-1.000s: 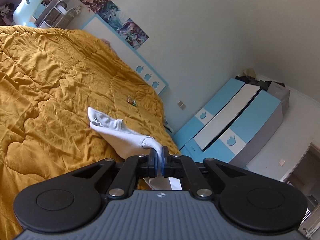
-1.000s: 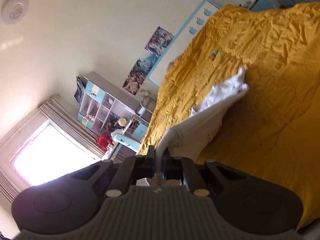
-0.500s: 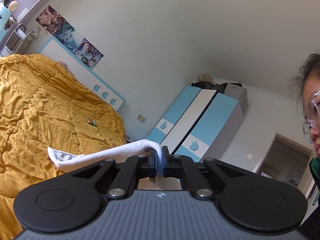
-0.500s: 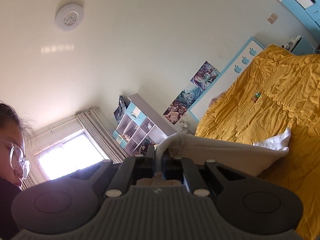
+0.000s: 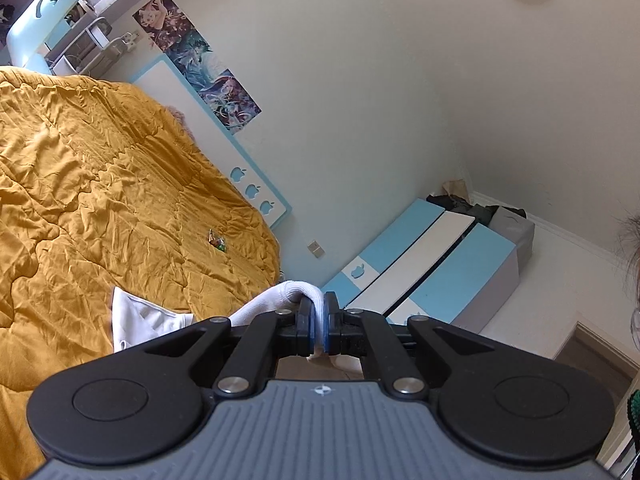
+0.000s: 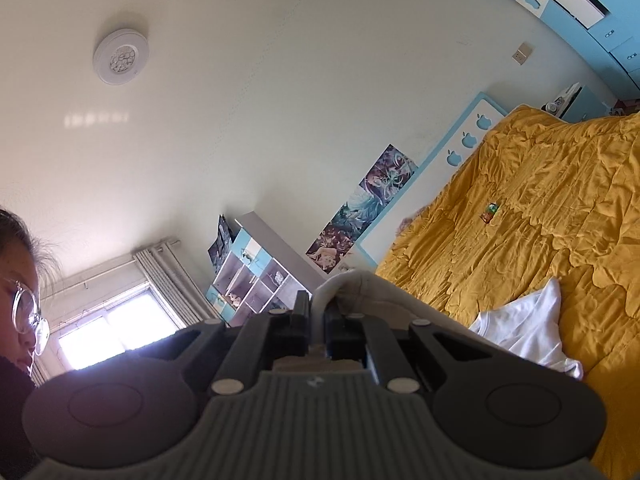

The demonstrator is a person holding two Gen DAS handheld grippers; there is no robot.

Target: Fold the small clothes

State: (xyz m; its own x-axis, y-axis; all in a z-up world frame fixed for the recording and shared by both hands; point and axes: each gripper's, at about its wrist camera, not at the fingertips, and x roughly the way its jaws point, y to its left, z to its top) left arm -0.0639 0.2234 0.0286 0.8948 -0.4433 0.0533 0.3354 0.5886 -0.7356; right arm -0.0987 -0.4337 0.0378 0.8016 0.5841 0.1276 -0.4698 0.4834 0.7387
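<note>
Both claws are clamped on a white garment (image 5: 144, 318): the left claw (image 5: 319, 322) pinches one bunched edge, the right claw (image 6: 316, 320) what seems another edge. Its far end trails onto the rumpled mustard quilt (image 5: 100, 200) of the bed. A blue-and-white headboard (image 5: 248, 184) and posters (image 5: 200, 64) line the wall, beside a blue wardrobe (image 5: 436, 276).

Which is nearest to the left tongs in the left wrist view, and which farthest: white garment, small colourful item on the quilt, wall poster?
1. white garment, pinched in the left tongs, trailing left onto the quilt.
2. small colourful item, farther up the quilt, left of centre.
3. wall poster, above the headboard, upper left.
</note>
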